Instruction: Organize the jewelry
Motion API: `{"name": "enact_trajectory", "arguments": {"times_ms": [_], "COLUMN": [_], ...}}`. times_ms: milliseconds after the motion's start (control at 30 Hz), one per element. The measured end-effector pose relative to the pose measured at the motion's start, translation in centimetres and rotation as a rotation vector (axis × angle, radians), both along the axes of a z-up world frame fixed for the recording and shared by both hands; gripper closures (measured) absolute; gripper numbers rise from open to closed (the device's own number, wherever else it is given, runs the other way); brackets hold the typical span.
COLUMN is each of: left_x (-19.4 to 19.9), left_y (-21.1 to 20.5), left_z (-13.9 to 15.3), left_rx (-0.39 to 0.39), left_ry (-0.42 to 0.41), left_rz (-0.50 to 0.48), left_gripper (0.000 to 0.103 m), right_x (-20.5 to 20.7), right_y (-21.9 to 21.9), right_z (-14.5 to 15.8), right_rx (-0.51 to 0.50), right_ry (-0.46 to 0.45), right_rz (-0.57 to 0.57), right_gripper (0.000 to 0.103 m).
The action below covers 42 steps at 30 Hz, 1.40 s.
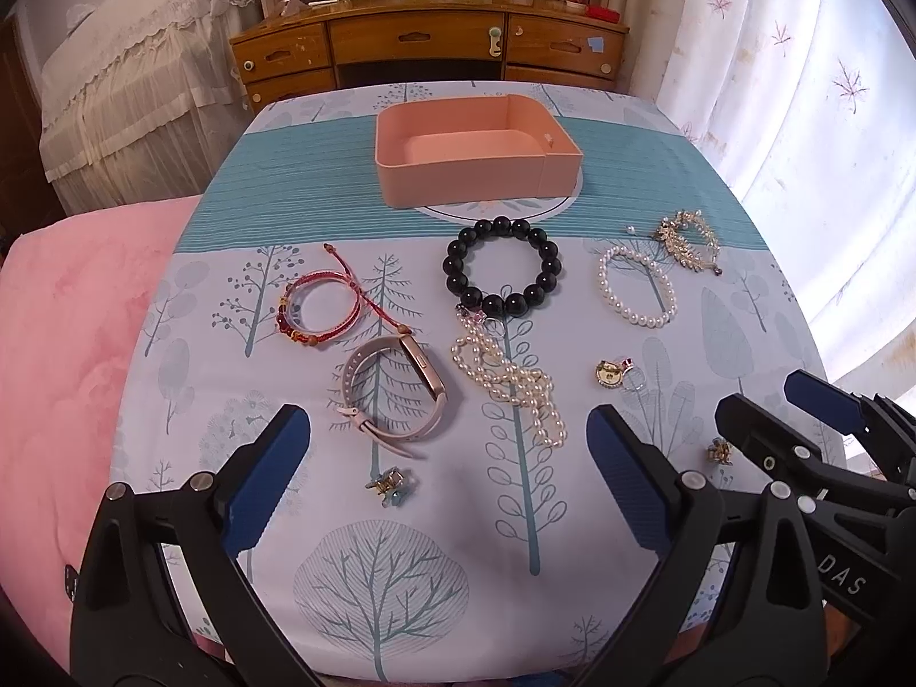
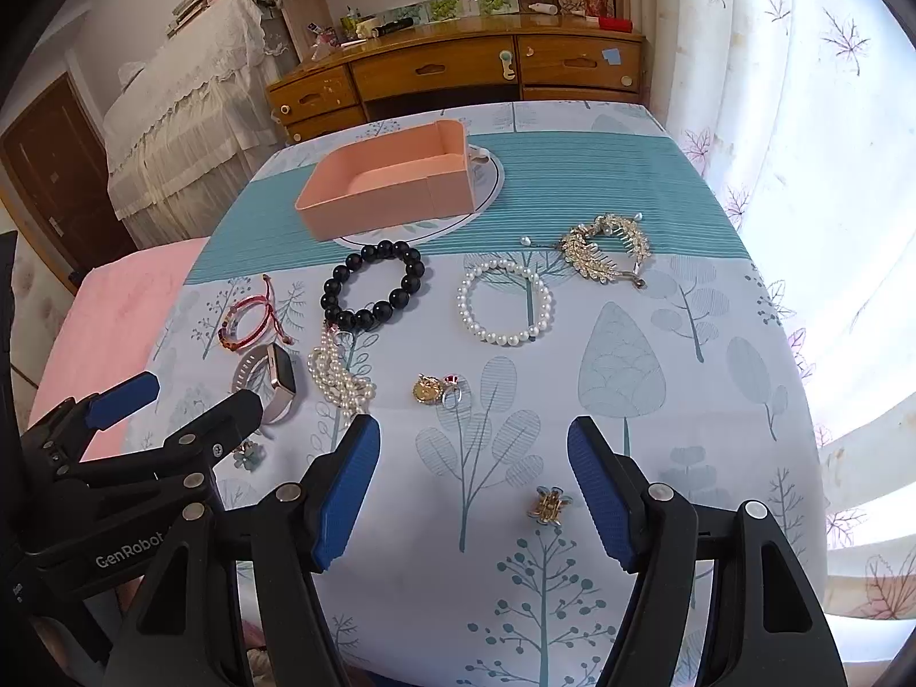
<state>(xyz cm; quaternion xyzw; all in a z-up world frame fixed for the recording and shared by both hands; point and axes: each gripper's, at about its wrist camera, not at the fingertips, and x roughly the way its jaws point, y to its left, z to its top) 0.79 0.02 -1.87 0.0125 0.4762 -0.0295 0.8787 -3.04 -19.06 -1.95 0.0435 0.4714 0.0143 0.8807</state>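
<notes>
A: Setting: bedroom, wooden dresser point(image 1: 426, 51) at the back, curtains to the right. Work surface is a table under a tree-print cloth point(image 1: 401, 572) with a teal band across the far part.

B: Task status?

A: Judged as not started. The pink box point(image 1: 478, 151) sits on the teal band at the far side, open, and nothing shows inside it. All jewelry lies loose on the cloth in front of it.

B: Inventory, please.

A: Near the box: black bead bracelet point(image 1: 502, 267). To its right, white pearl bracelet point(image 1: 637, 286), with the gold leaf hair comb point(image 1: 687, 243) just beside it. To the left, red cord bracelets point(image 1: 320, 309). Nearer the camera: pale fitness band point(image 1: 395, 395), pearl necklace point(image 1: 509, 383) in a loose heap touching the black beads, gold pendant and ring point(image 1: 615, 375) together. Closest: a small earring point(image 1: 392, 484) on the left and a second small earring point(image 2: 548, 506) on the right.

B: So everything is left to move.

A: Yes, every piece, as far as the two views show.

B: Grippers?

A: Left gripper point(image 1: 449, 481): fingers spread wide, nothing between them, touching nothing; the first earring lies on the cloth below the gap. Right gripper point(image 2: 474, 492): fingers also well apart, empty, hovering over the cloth; the second earring lies beneath the gap, nearer the right-hand finger, not contacted.

B: Likely first pick?

A: Cannot tell; each earring is the nearest candidate for its gripper.
</notes>
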Motion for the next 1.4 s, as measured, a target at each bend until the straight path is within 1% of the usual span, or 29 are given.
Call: {"name": "enact_trajectory", "arguments": {"times_ms": [433,767,1400], "left_x": [0.32,0.23,0.58], "left_y": [-0.3,-0.25,-0.16], "left_z": [-0.42,-0.48,-0.99], "left_rx": [0.013,0.013,0.011], "left_ry": [0.018,0.015,0.036], "left_rz": [0.0,-0.002,0.004], "left_gripper": [0.006,0.006,0.006], "right_x": [0.22,0.18,0.26], "right_y": [0.1,0.0,0.08], "right_z": [-0.05,0.06,-0.13], "right_rx": [0.002,-0.008,-0.009], "right_ry": [0.016,0.005,0.005], "right_rz": [-0.005,-0.009,-0.005], "right_gripper": [0.034,0.034,0.034]}}
